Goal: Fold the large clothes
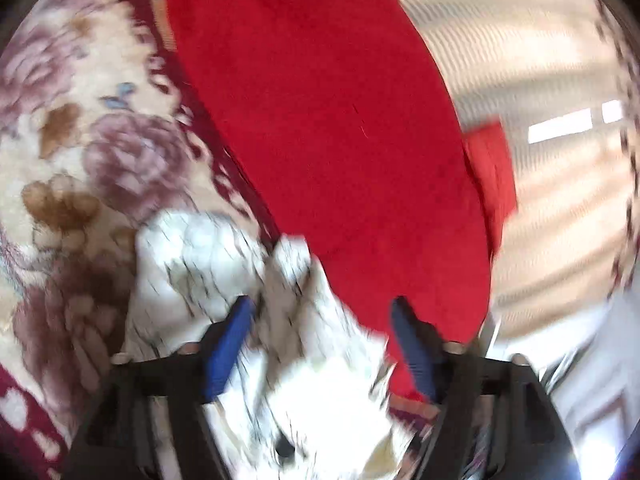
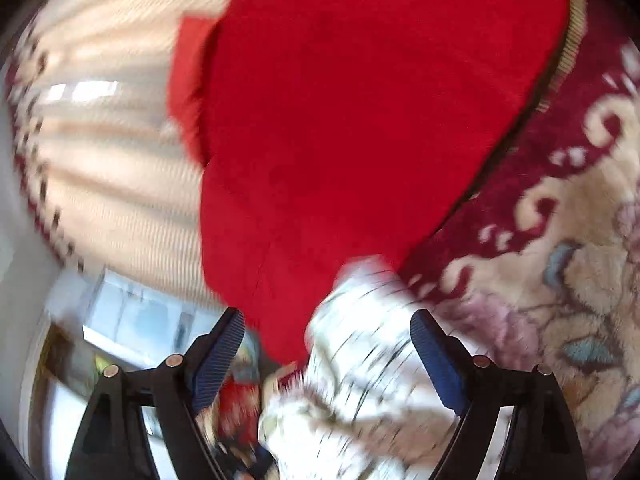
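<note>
A large red garment lies flat on a floral blanket; it also fills the upper middle of the right wrist view. A crumpled white garment with dark streaks lies at its near end, between and under the open fingers of my left gripper. In the right wrist view the same white cloth sits between the open fingers of my right gripper. Neither gripper is closed on cloth. Both views are motion-blurred.
A cream floral blanket with dark red border covers the surface, also in the right wrist view. A cream ribbed cover lies beyond the red garment. The bed edge and room floor show at the lower left.
</note>
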{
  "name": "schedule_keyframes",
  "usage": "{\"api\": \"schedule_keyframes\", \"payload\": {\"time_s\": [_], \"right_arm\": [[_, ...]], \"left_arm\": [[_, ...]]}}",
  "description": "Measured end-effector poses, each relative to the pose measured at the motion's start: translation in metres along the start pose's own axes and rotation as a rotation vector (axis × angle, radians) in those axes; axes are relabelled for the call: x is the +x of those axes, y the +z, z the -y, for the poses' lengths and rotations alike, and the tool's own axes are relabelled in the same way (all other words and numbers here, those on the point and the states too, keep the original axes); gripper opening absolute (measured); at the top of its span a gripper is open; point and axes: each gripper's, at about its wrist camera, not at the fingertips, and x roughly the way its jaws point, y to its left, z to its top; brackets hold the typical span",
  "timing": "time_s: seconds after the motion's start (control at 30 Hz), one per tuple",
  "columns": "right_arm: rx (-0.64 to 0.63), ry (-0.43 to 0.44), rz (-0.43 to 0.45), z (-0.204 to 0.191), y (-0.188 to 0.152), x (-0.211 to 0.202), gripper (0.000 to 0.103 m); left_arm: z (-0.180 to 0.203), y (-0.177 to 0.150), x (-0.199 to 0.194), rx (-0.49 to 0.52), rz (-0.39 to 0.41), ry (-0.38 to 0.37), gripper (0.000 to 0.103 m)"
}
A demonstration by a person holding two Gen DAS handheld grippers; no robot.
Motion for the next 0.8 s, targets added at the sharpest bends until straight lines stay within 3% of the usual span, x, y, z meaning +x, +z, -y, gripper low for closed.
{"api": "schedule_keyframes", "payload": {"time_s": [0.17,0.27,0.37,0.43,0.5,0.57,0.6,0.63,0.73,0.8], "right_arm": [[-0.194,-0.035,-0.299,-0.04,-0.046,0.012,0.079],[-0.245,-0.05,-0.474,-0.048,-0.083,0.028,0.077],[-0.276,-0.142,-0.568,-0.042,-0.11,0.05,0.073],[-0.257,-0.154,-0.587,-0.035,-0.122,0.062,0.072],[-0.241,-0.15,-0.594,-0.032,-0.127,0.078,0.067],[-0.246,-0.175,-0.604,-0.03,-0.133,0.102,0.065],[-0.248,-0.176,-0.602,-0.031,-0.133,0.108,0.054],[-0.249,-0.164,-0.595,-0.034,-0.134,0.112,0.043],[-0.225,-0.111,-0.532,-0.038,-0.119,0.133,0.039],[-0.184,-0.006,-0.426,-0.041,-0.097,0.138,0.039]], "left_arm": [[0.003,-0.016,0.017,0.105,0.002,0.118,0.084],[0.003,-0.017,0.017,0.132,0.047,0.107,0.084],[0.014,-0.016,0.019,0.197,0.06,0.096,0.078],[0.024,-0.015,0.032,0.256,0.033,0.118,0.058],[0.029,-0.015,0.047,0.284,-0.012,0.147,0.032],[0.028,-0.014,0.061,0.281,-0.066,0.161,0.017],[0.028,-0.013,0.065,0.276,-0.08,0.152,0.011],[0.029,-0.011,0.067,0.275,-0.087,0.132,0.01],[0.039,0.003,0.064,0.292,-0.057,0.062,0.009],[0.044,0.015,0.054,0.29,0.014,-0.003,0.009]]}}
